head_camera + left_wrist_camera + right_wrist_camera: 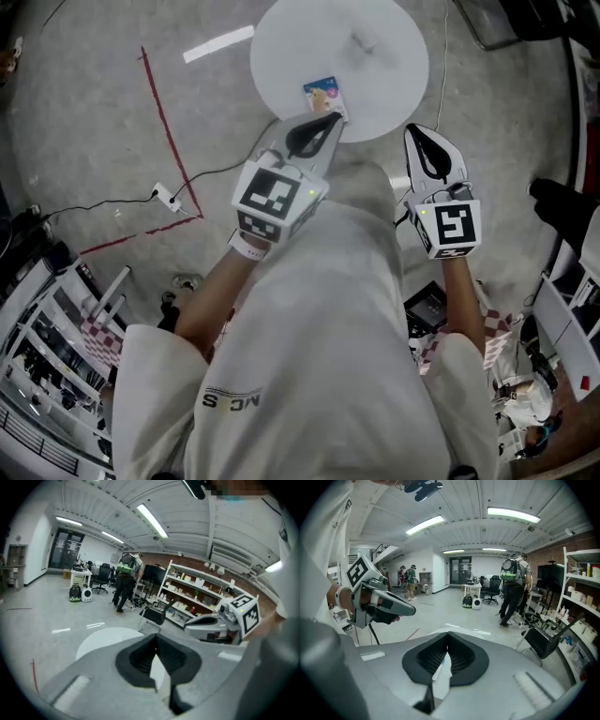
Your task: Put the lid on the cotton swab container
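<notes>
While both tongs are closed tip to tip with nothing between, we see the left tongs (329,121) at the near rim of the round white desk (281,47), just beside the cotton swab container (322,94). Right tongs (419,137) hang off the rim over floor (502,103). Container's contents too small to tell.

table (394,84) lies open beyond the container (323,94) at its edge

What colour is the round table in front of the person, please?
White. The round table shows best in the head view.
</notes>
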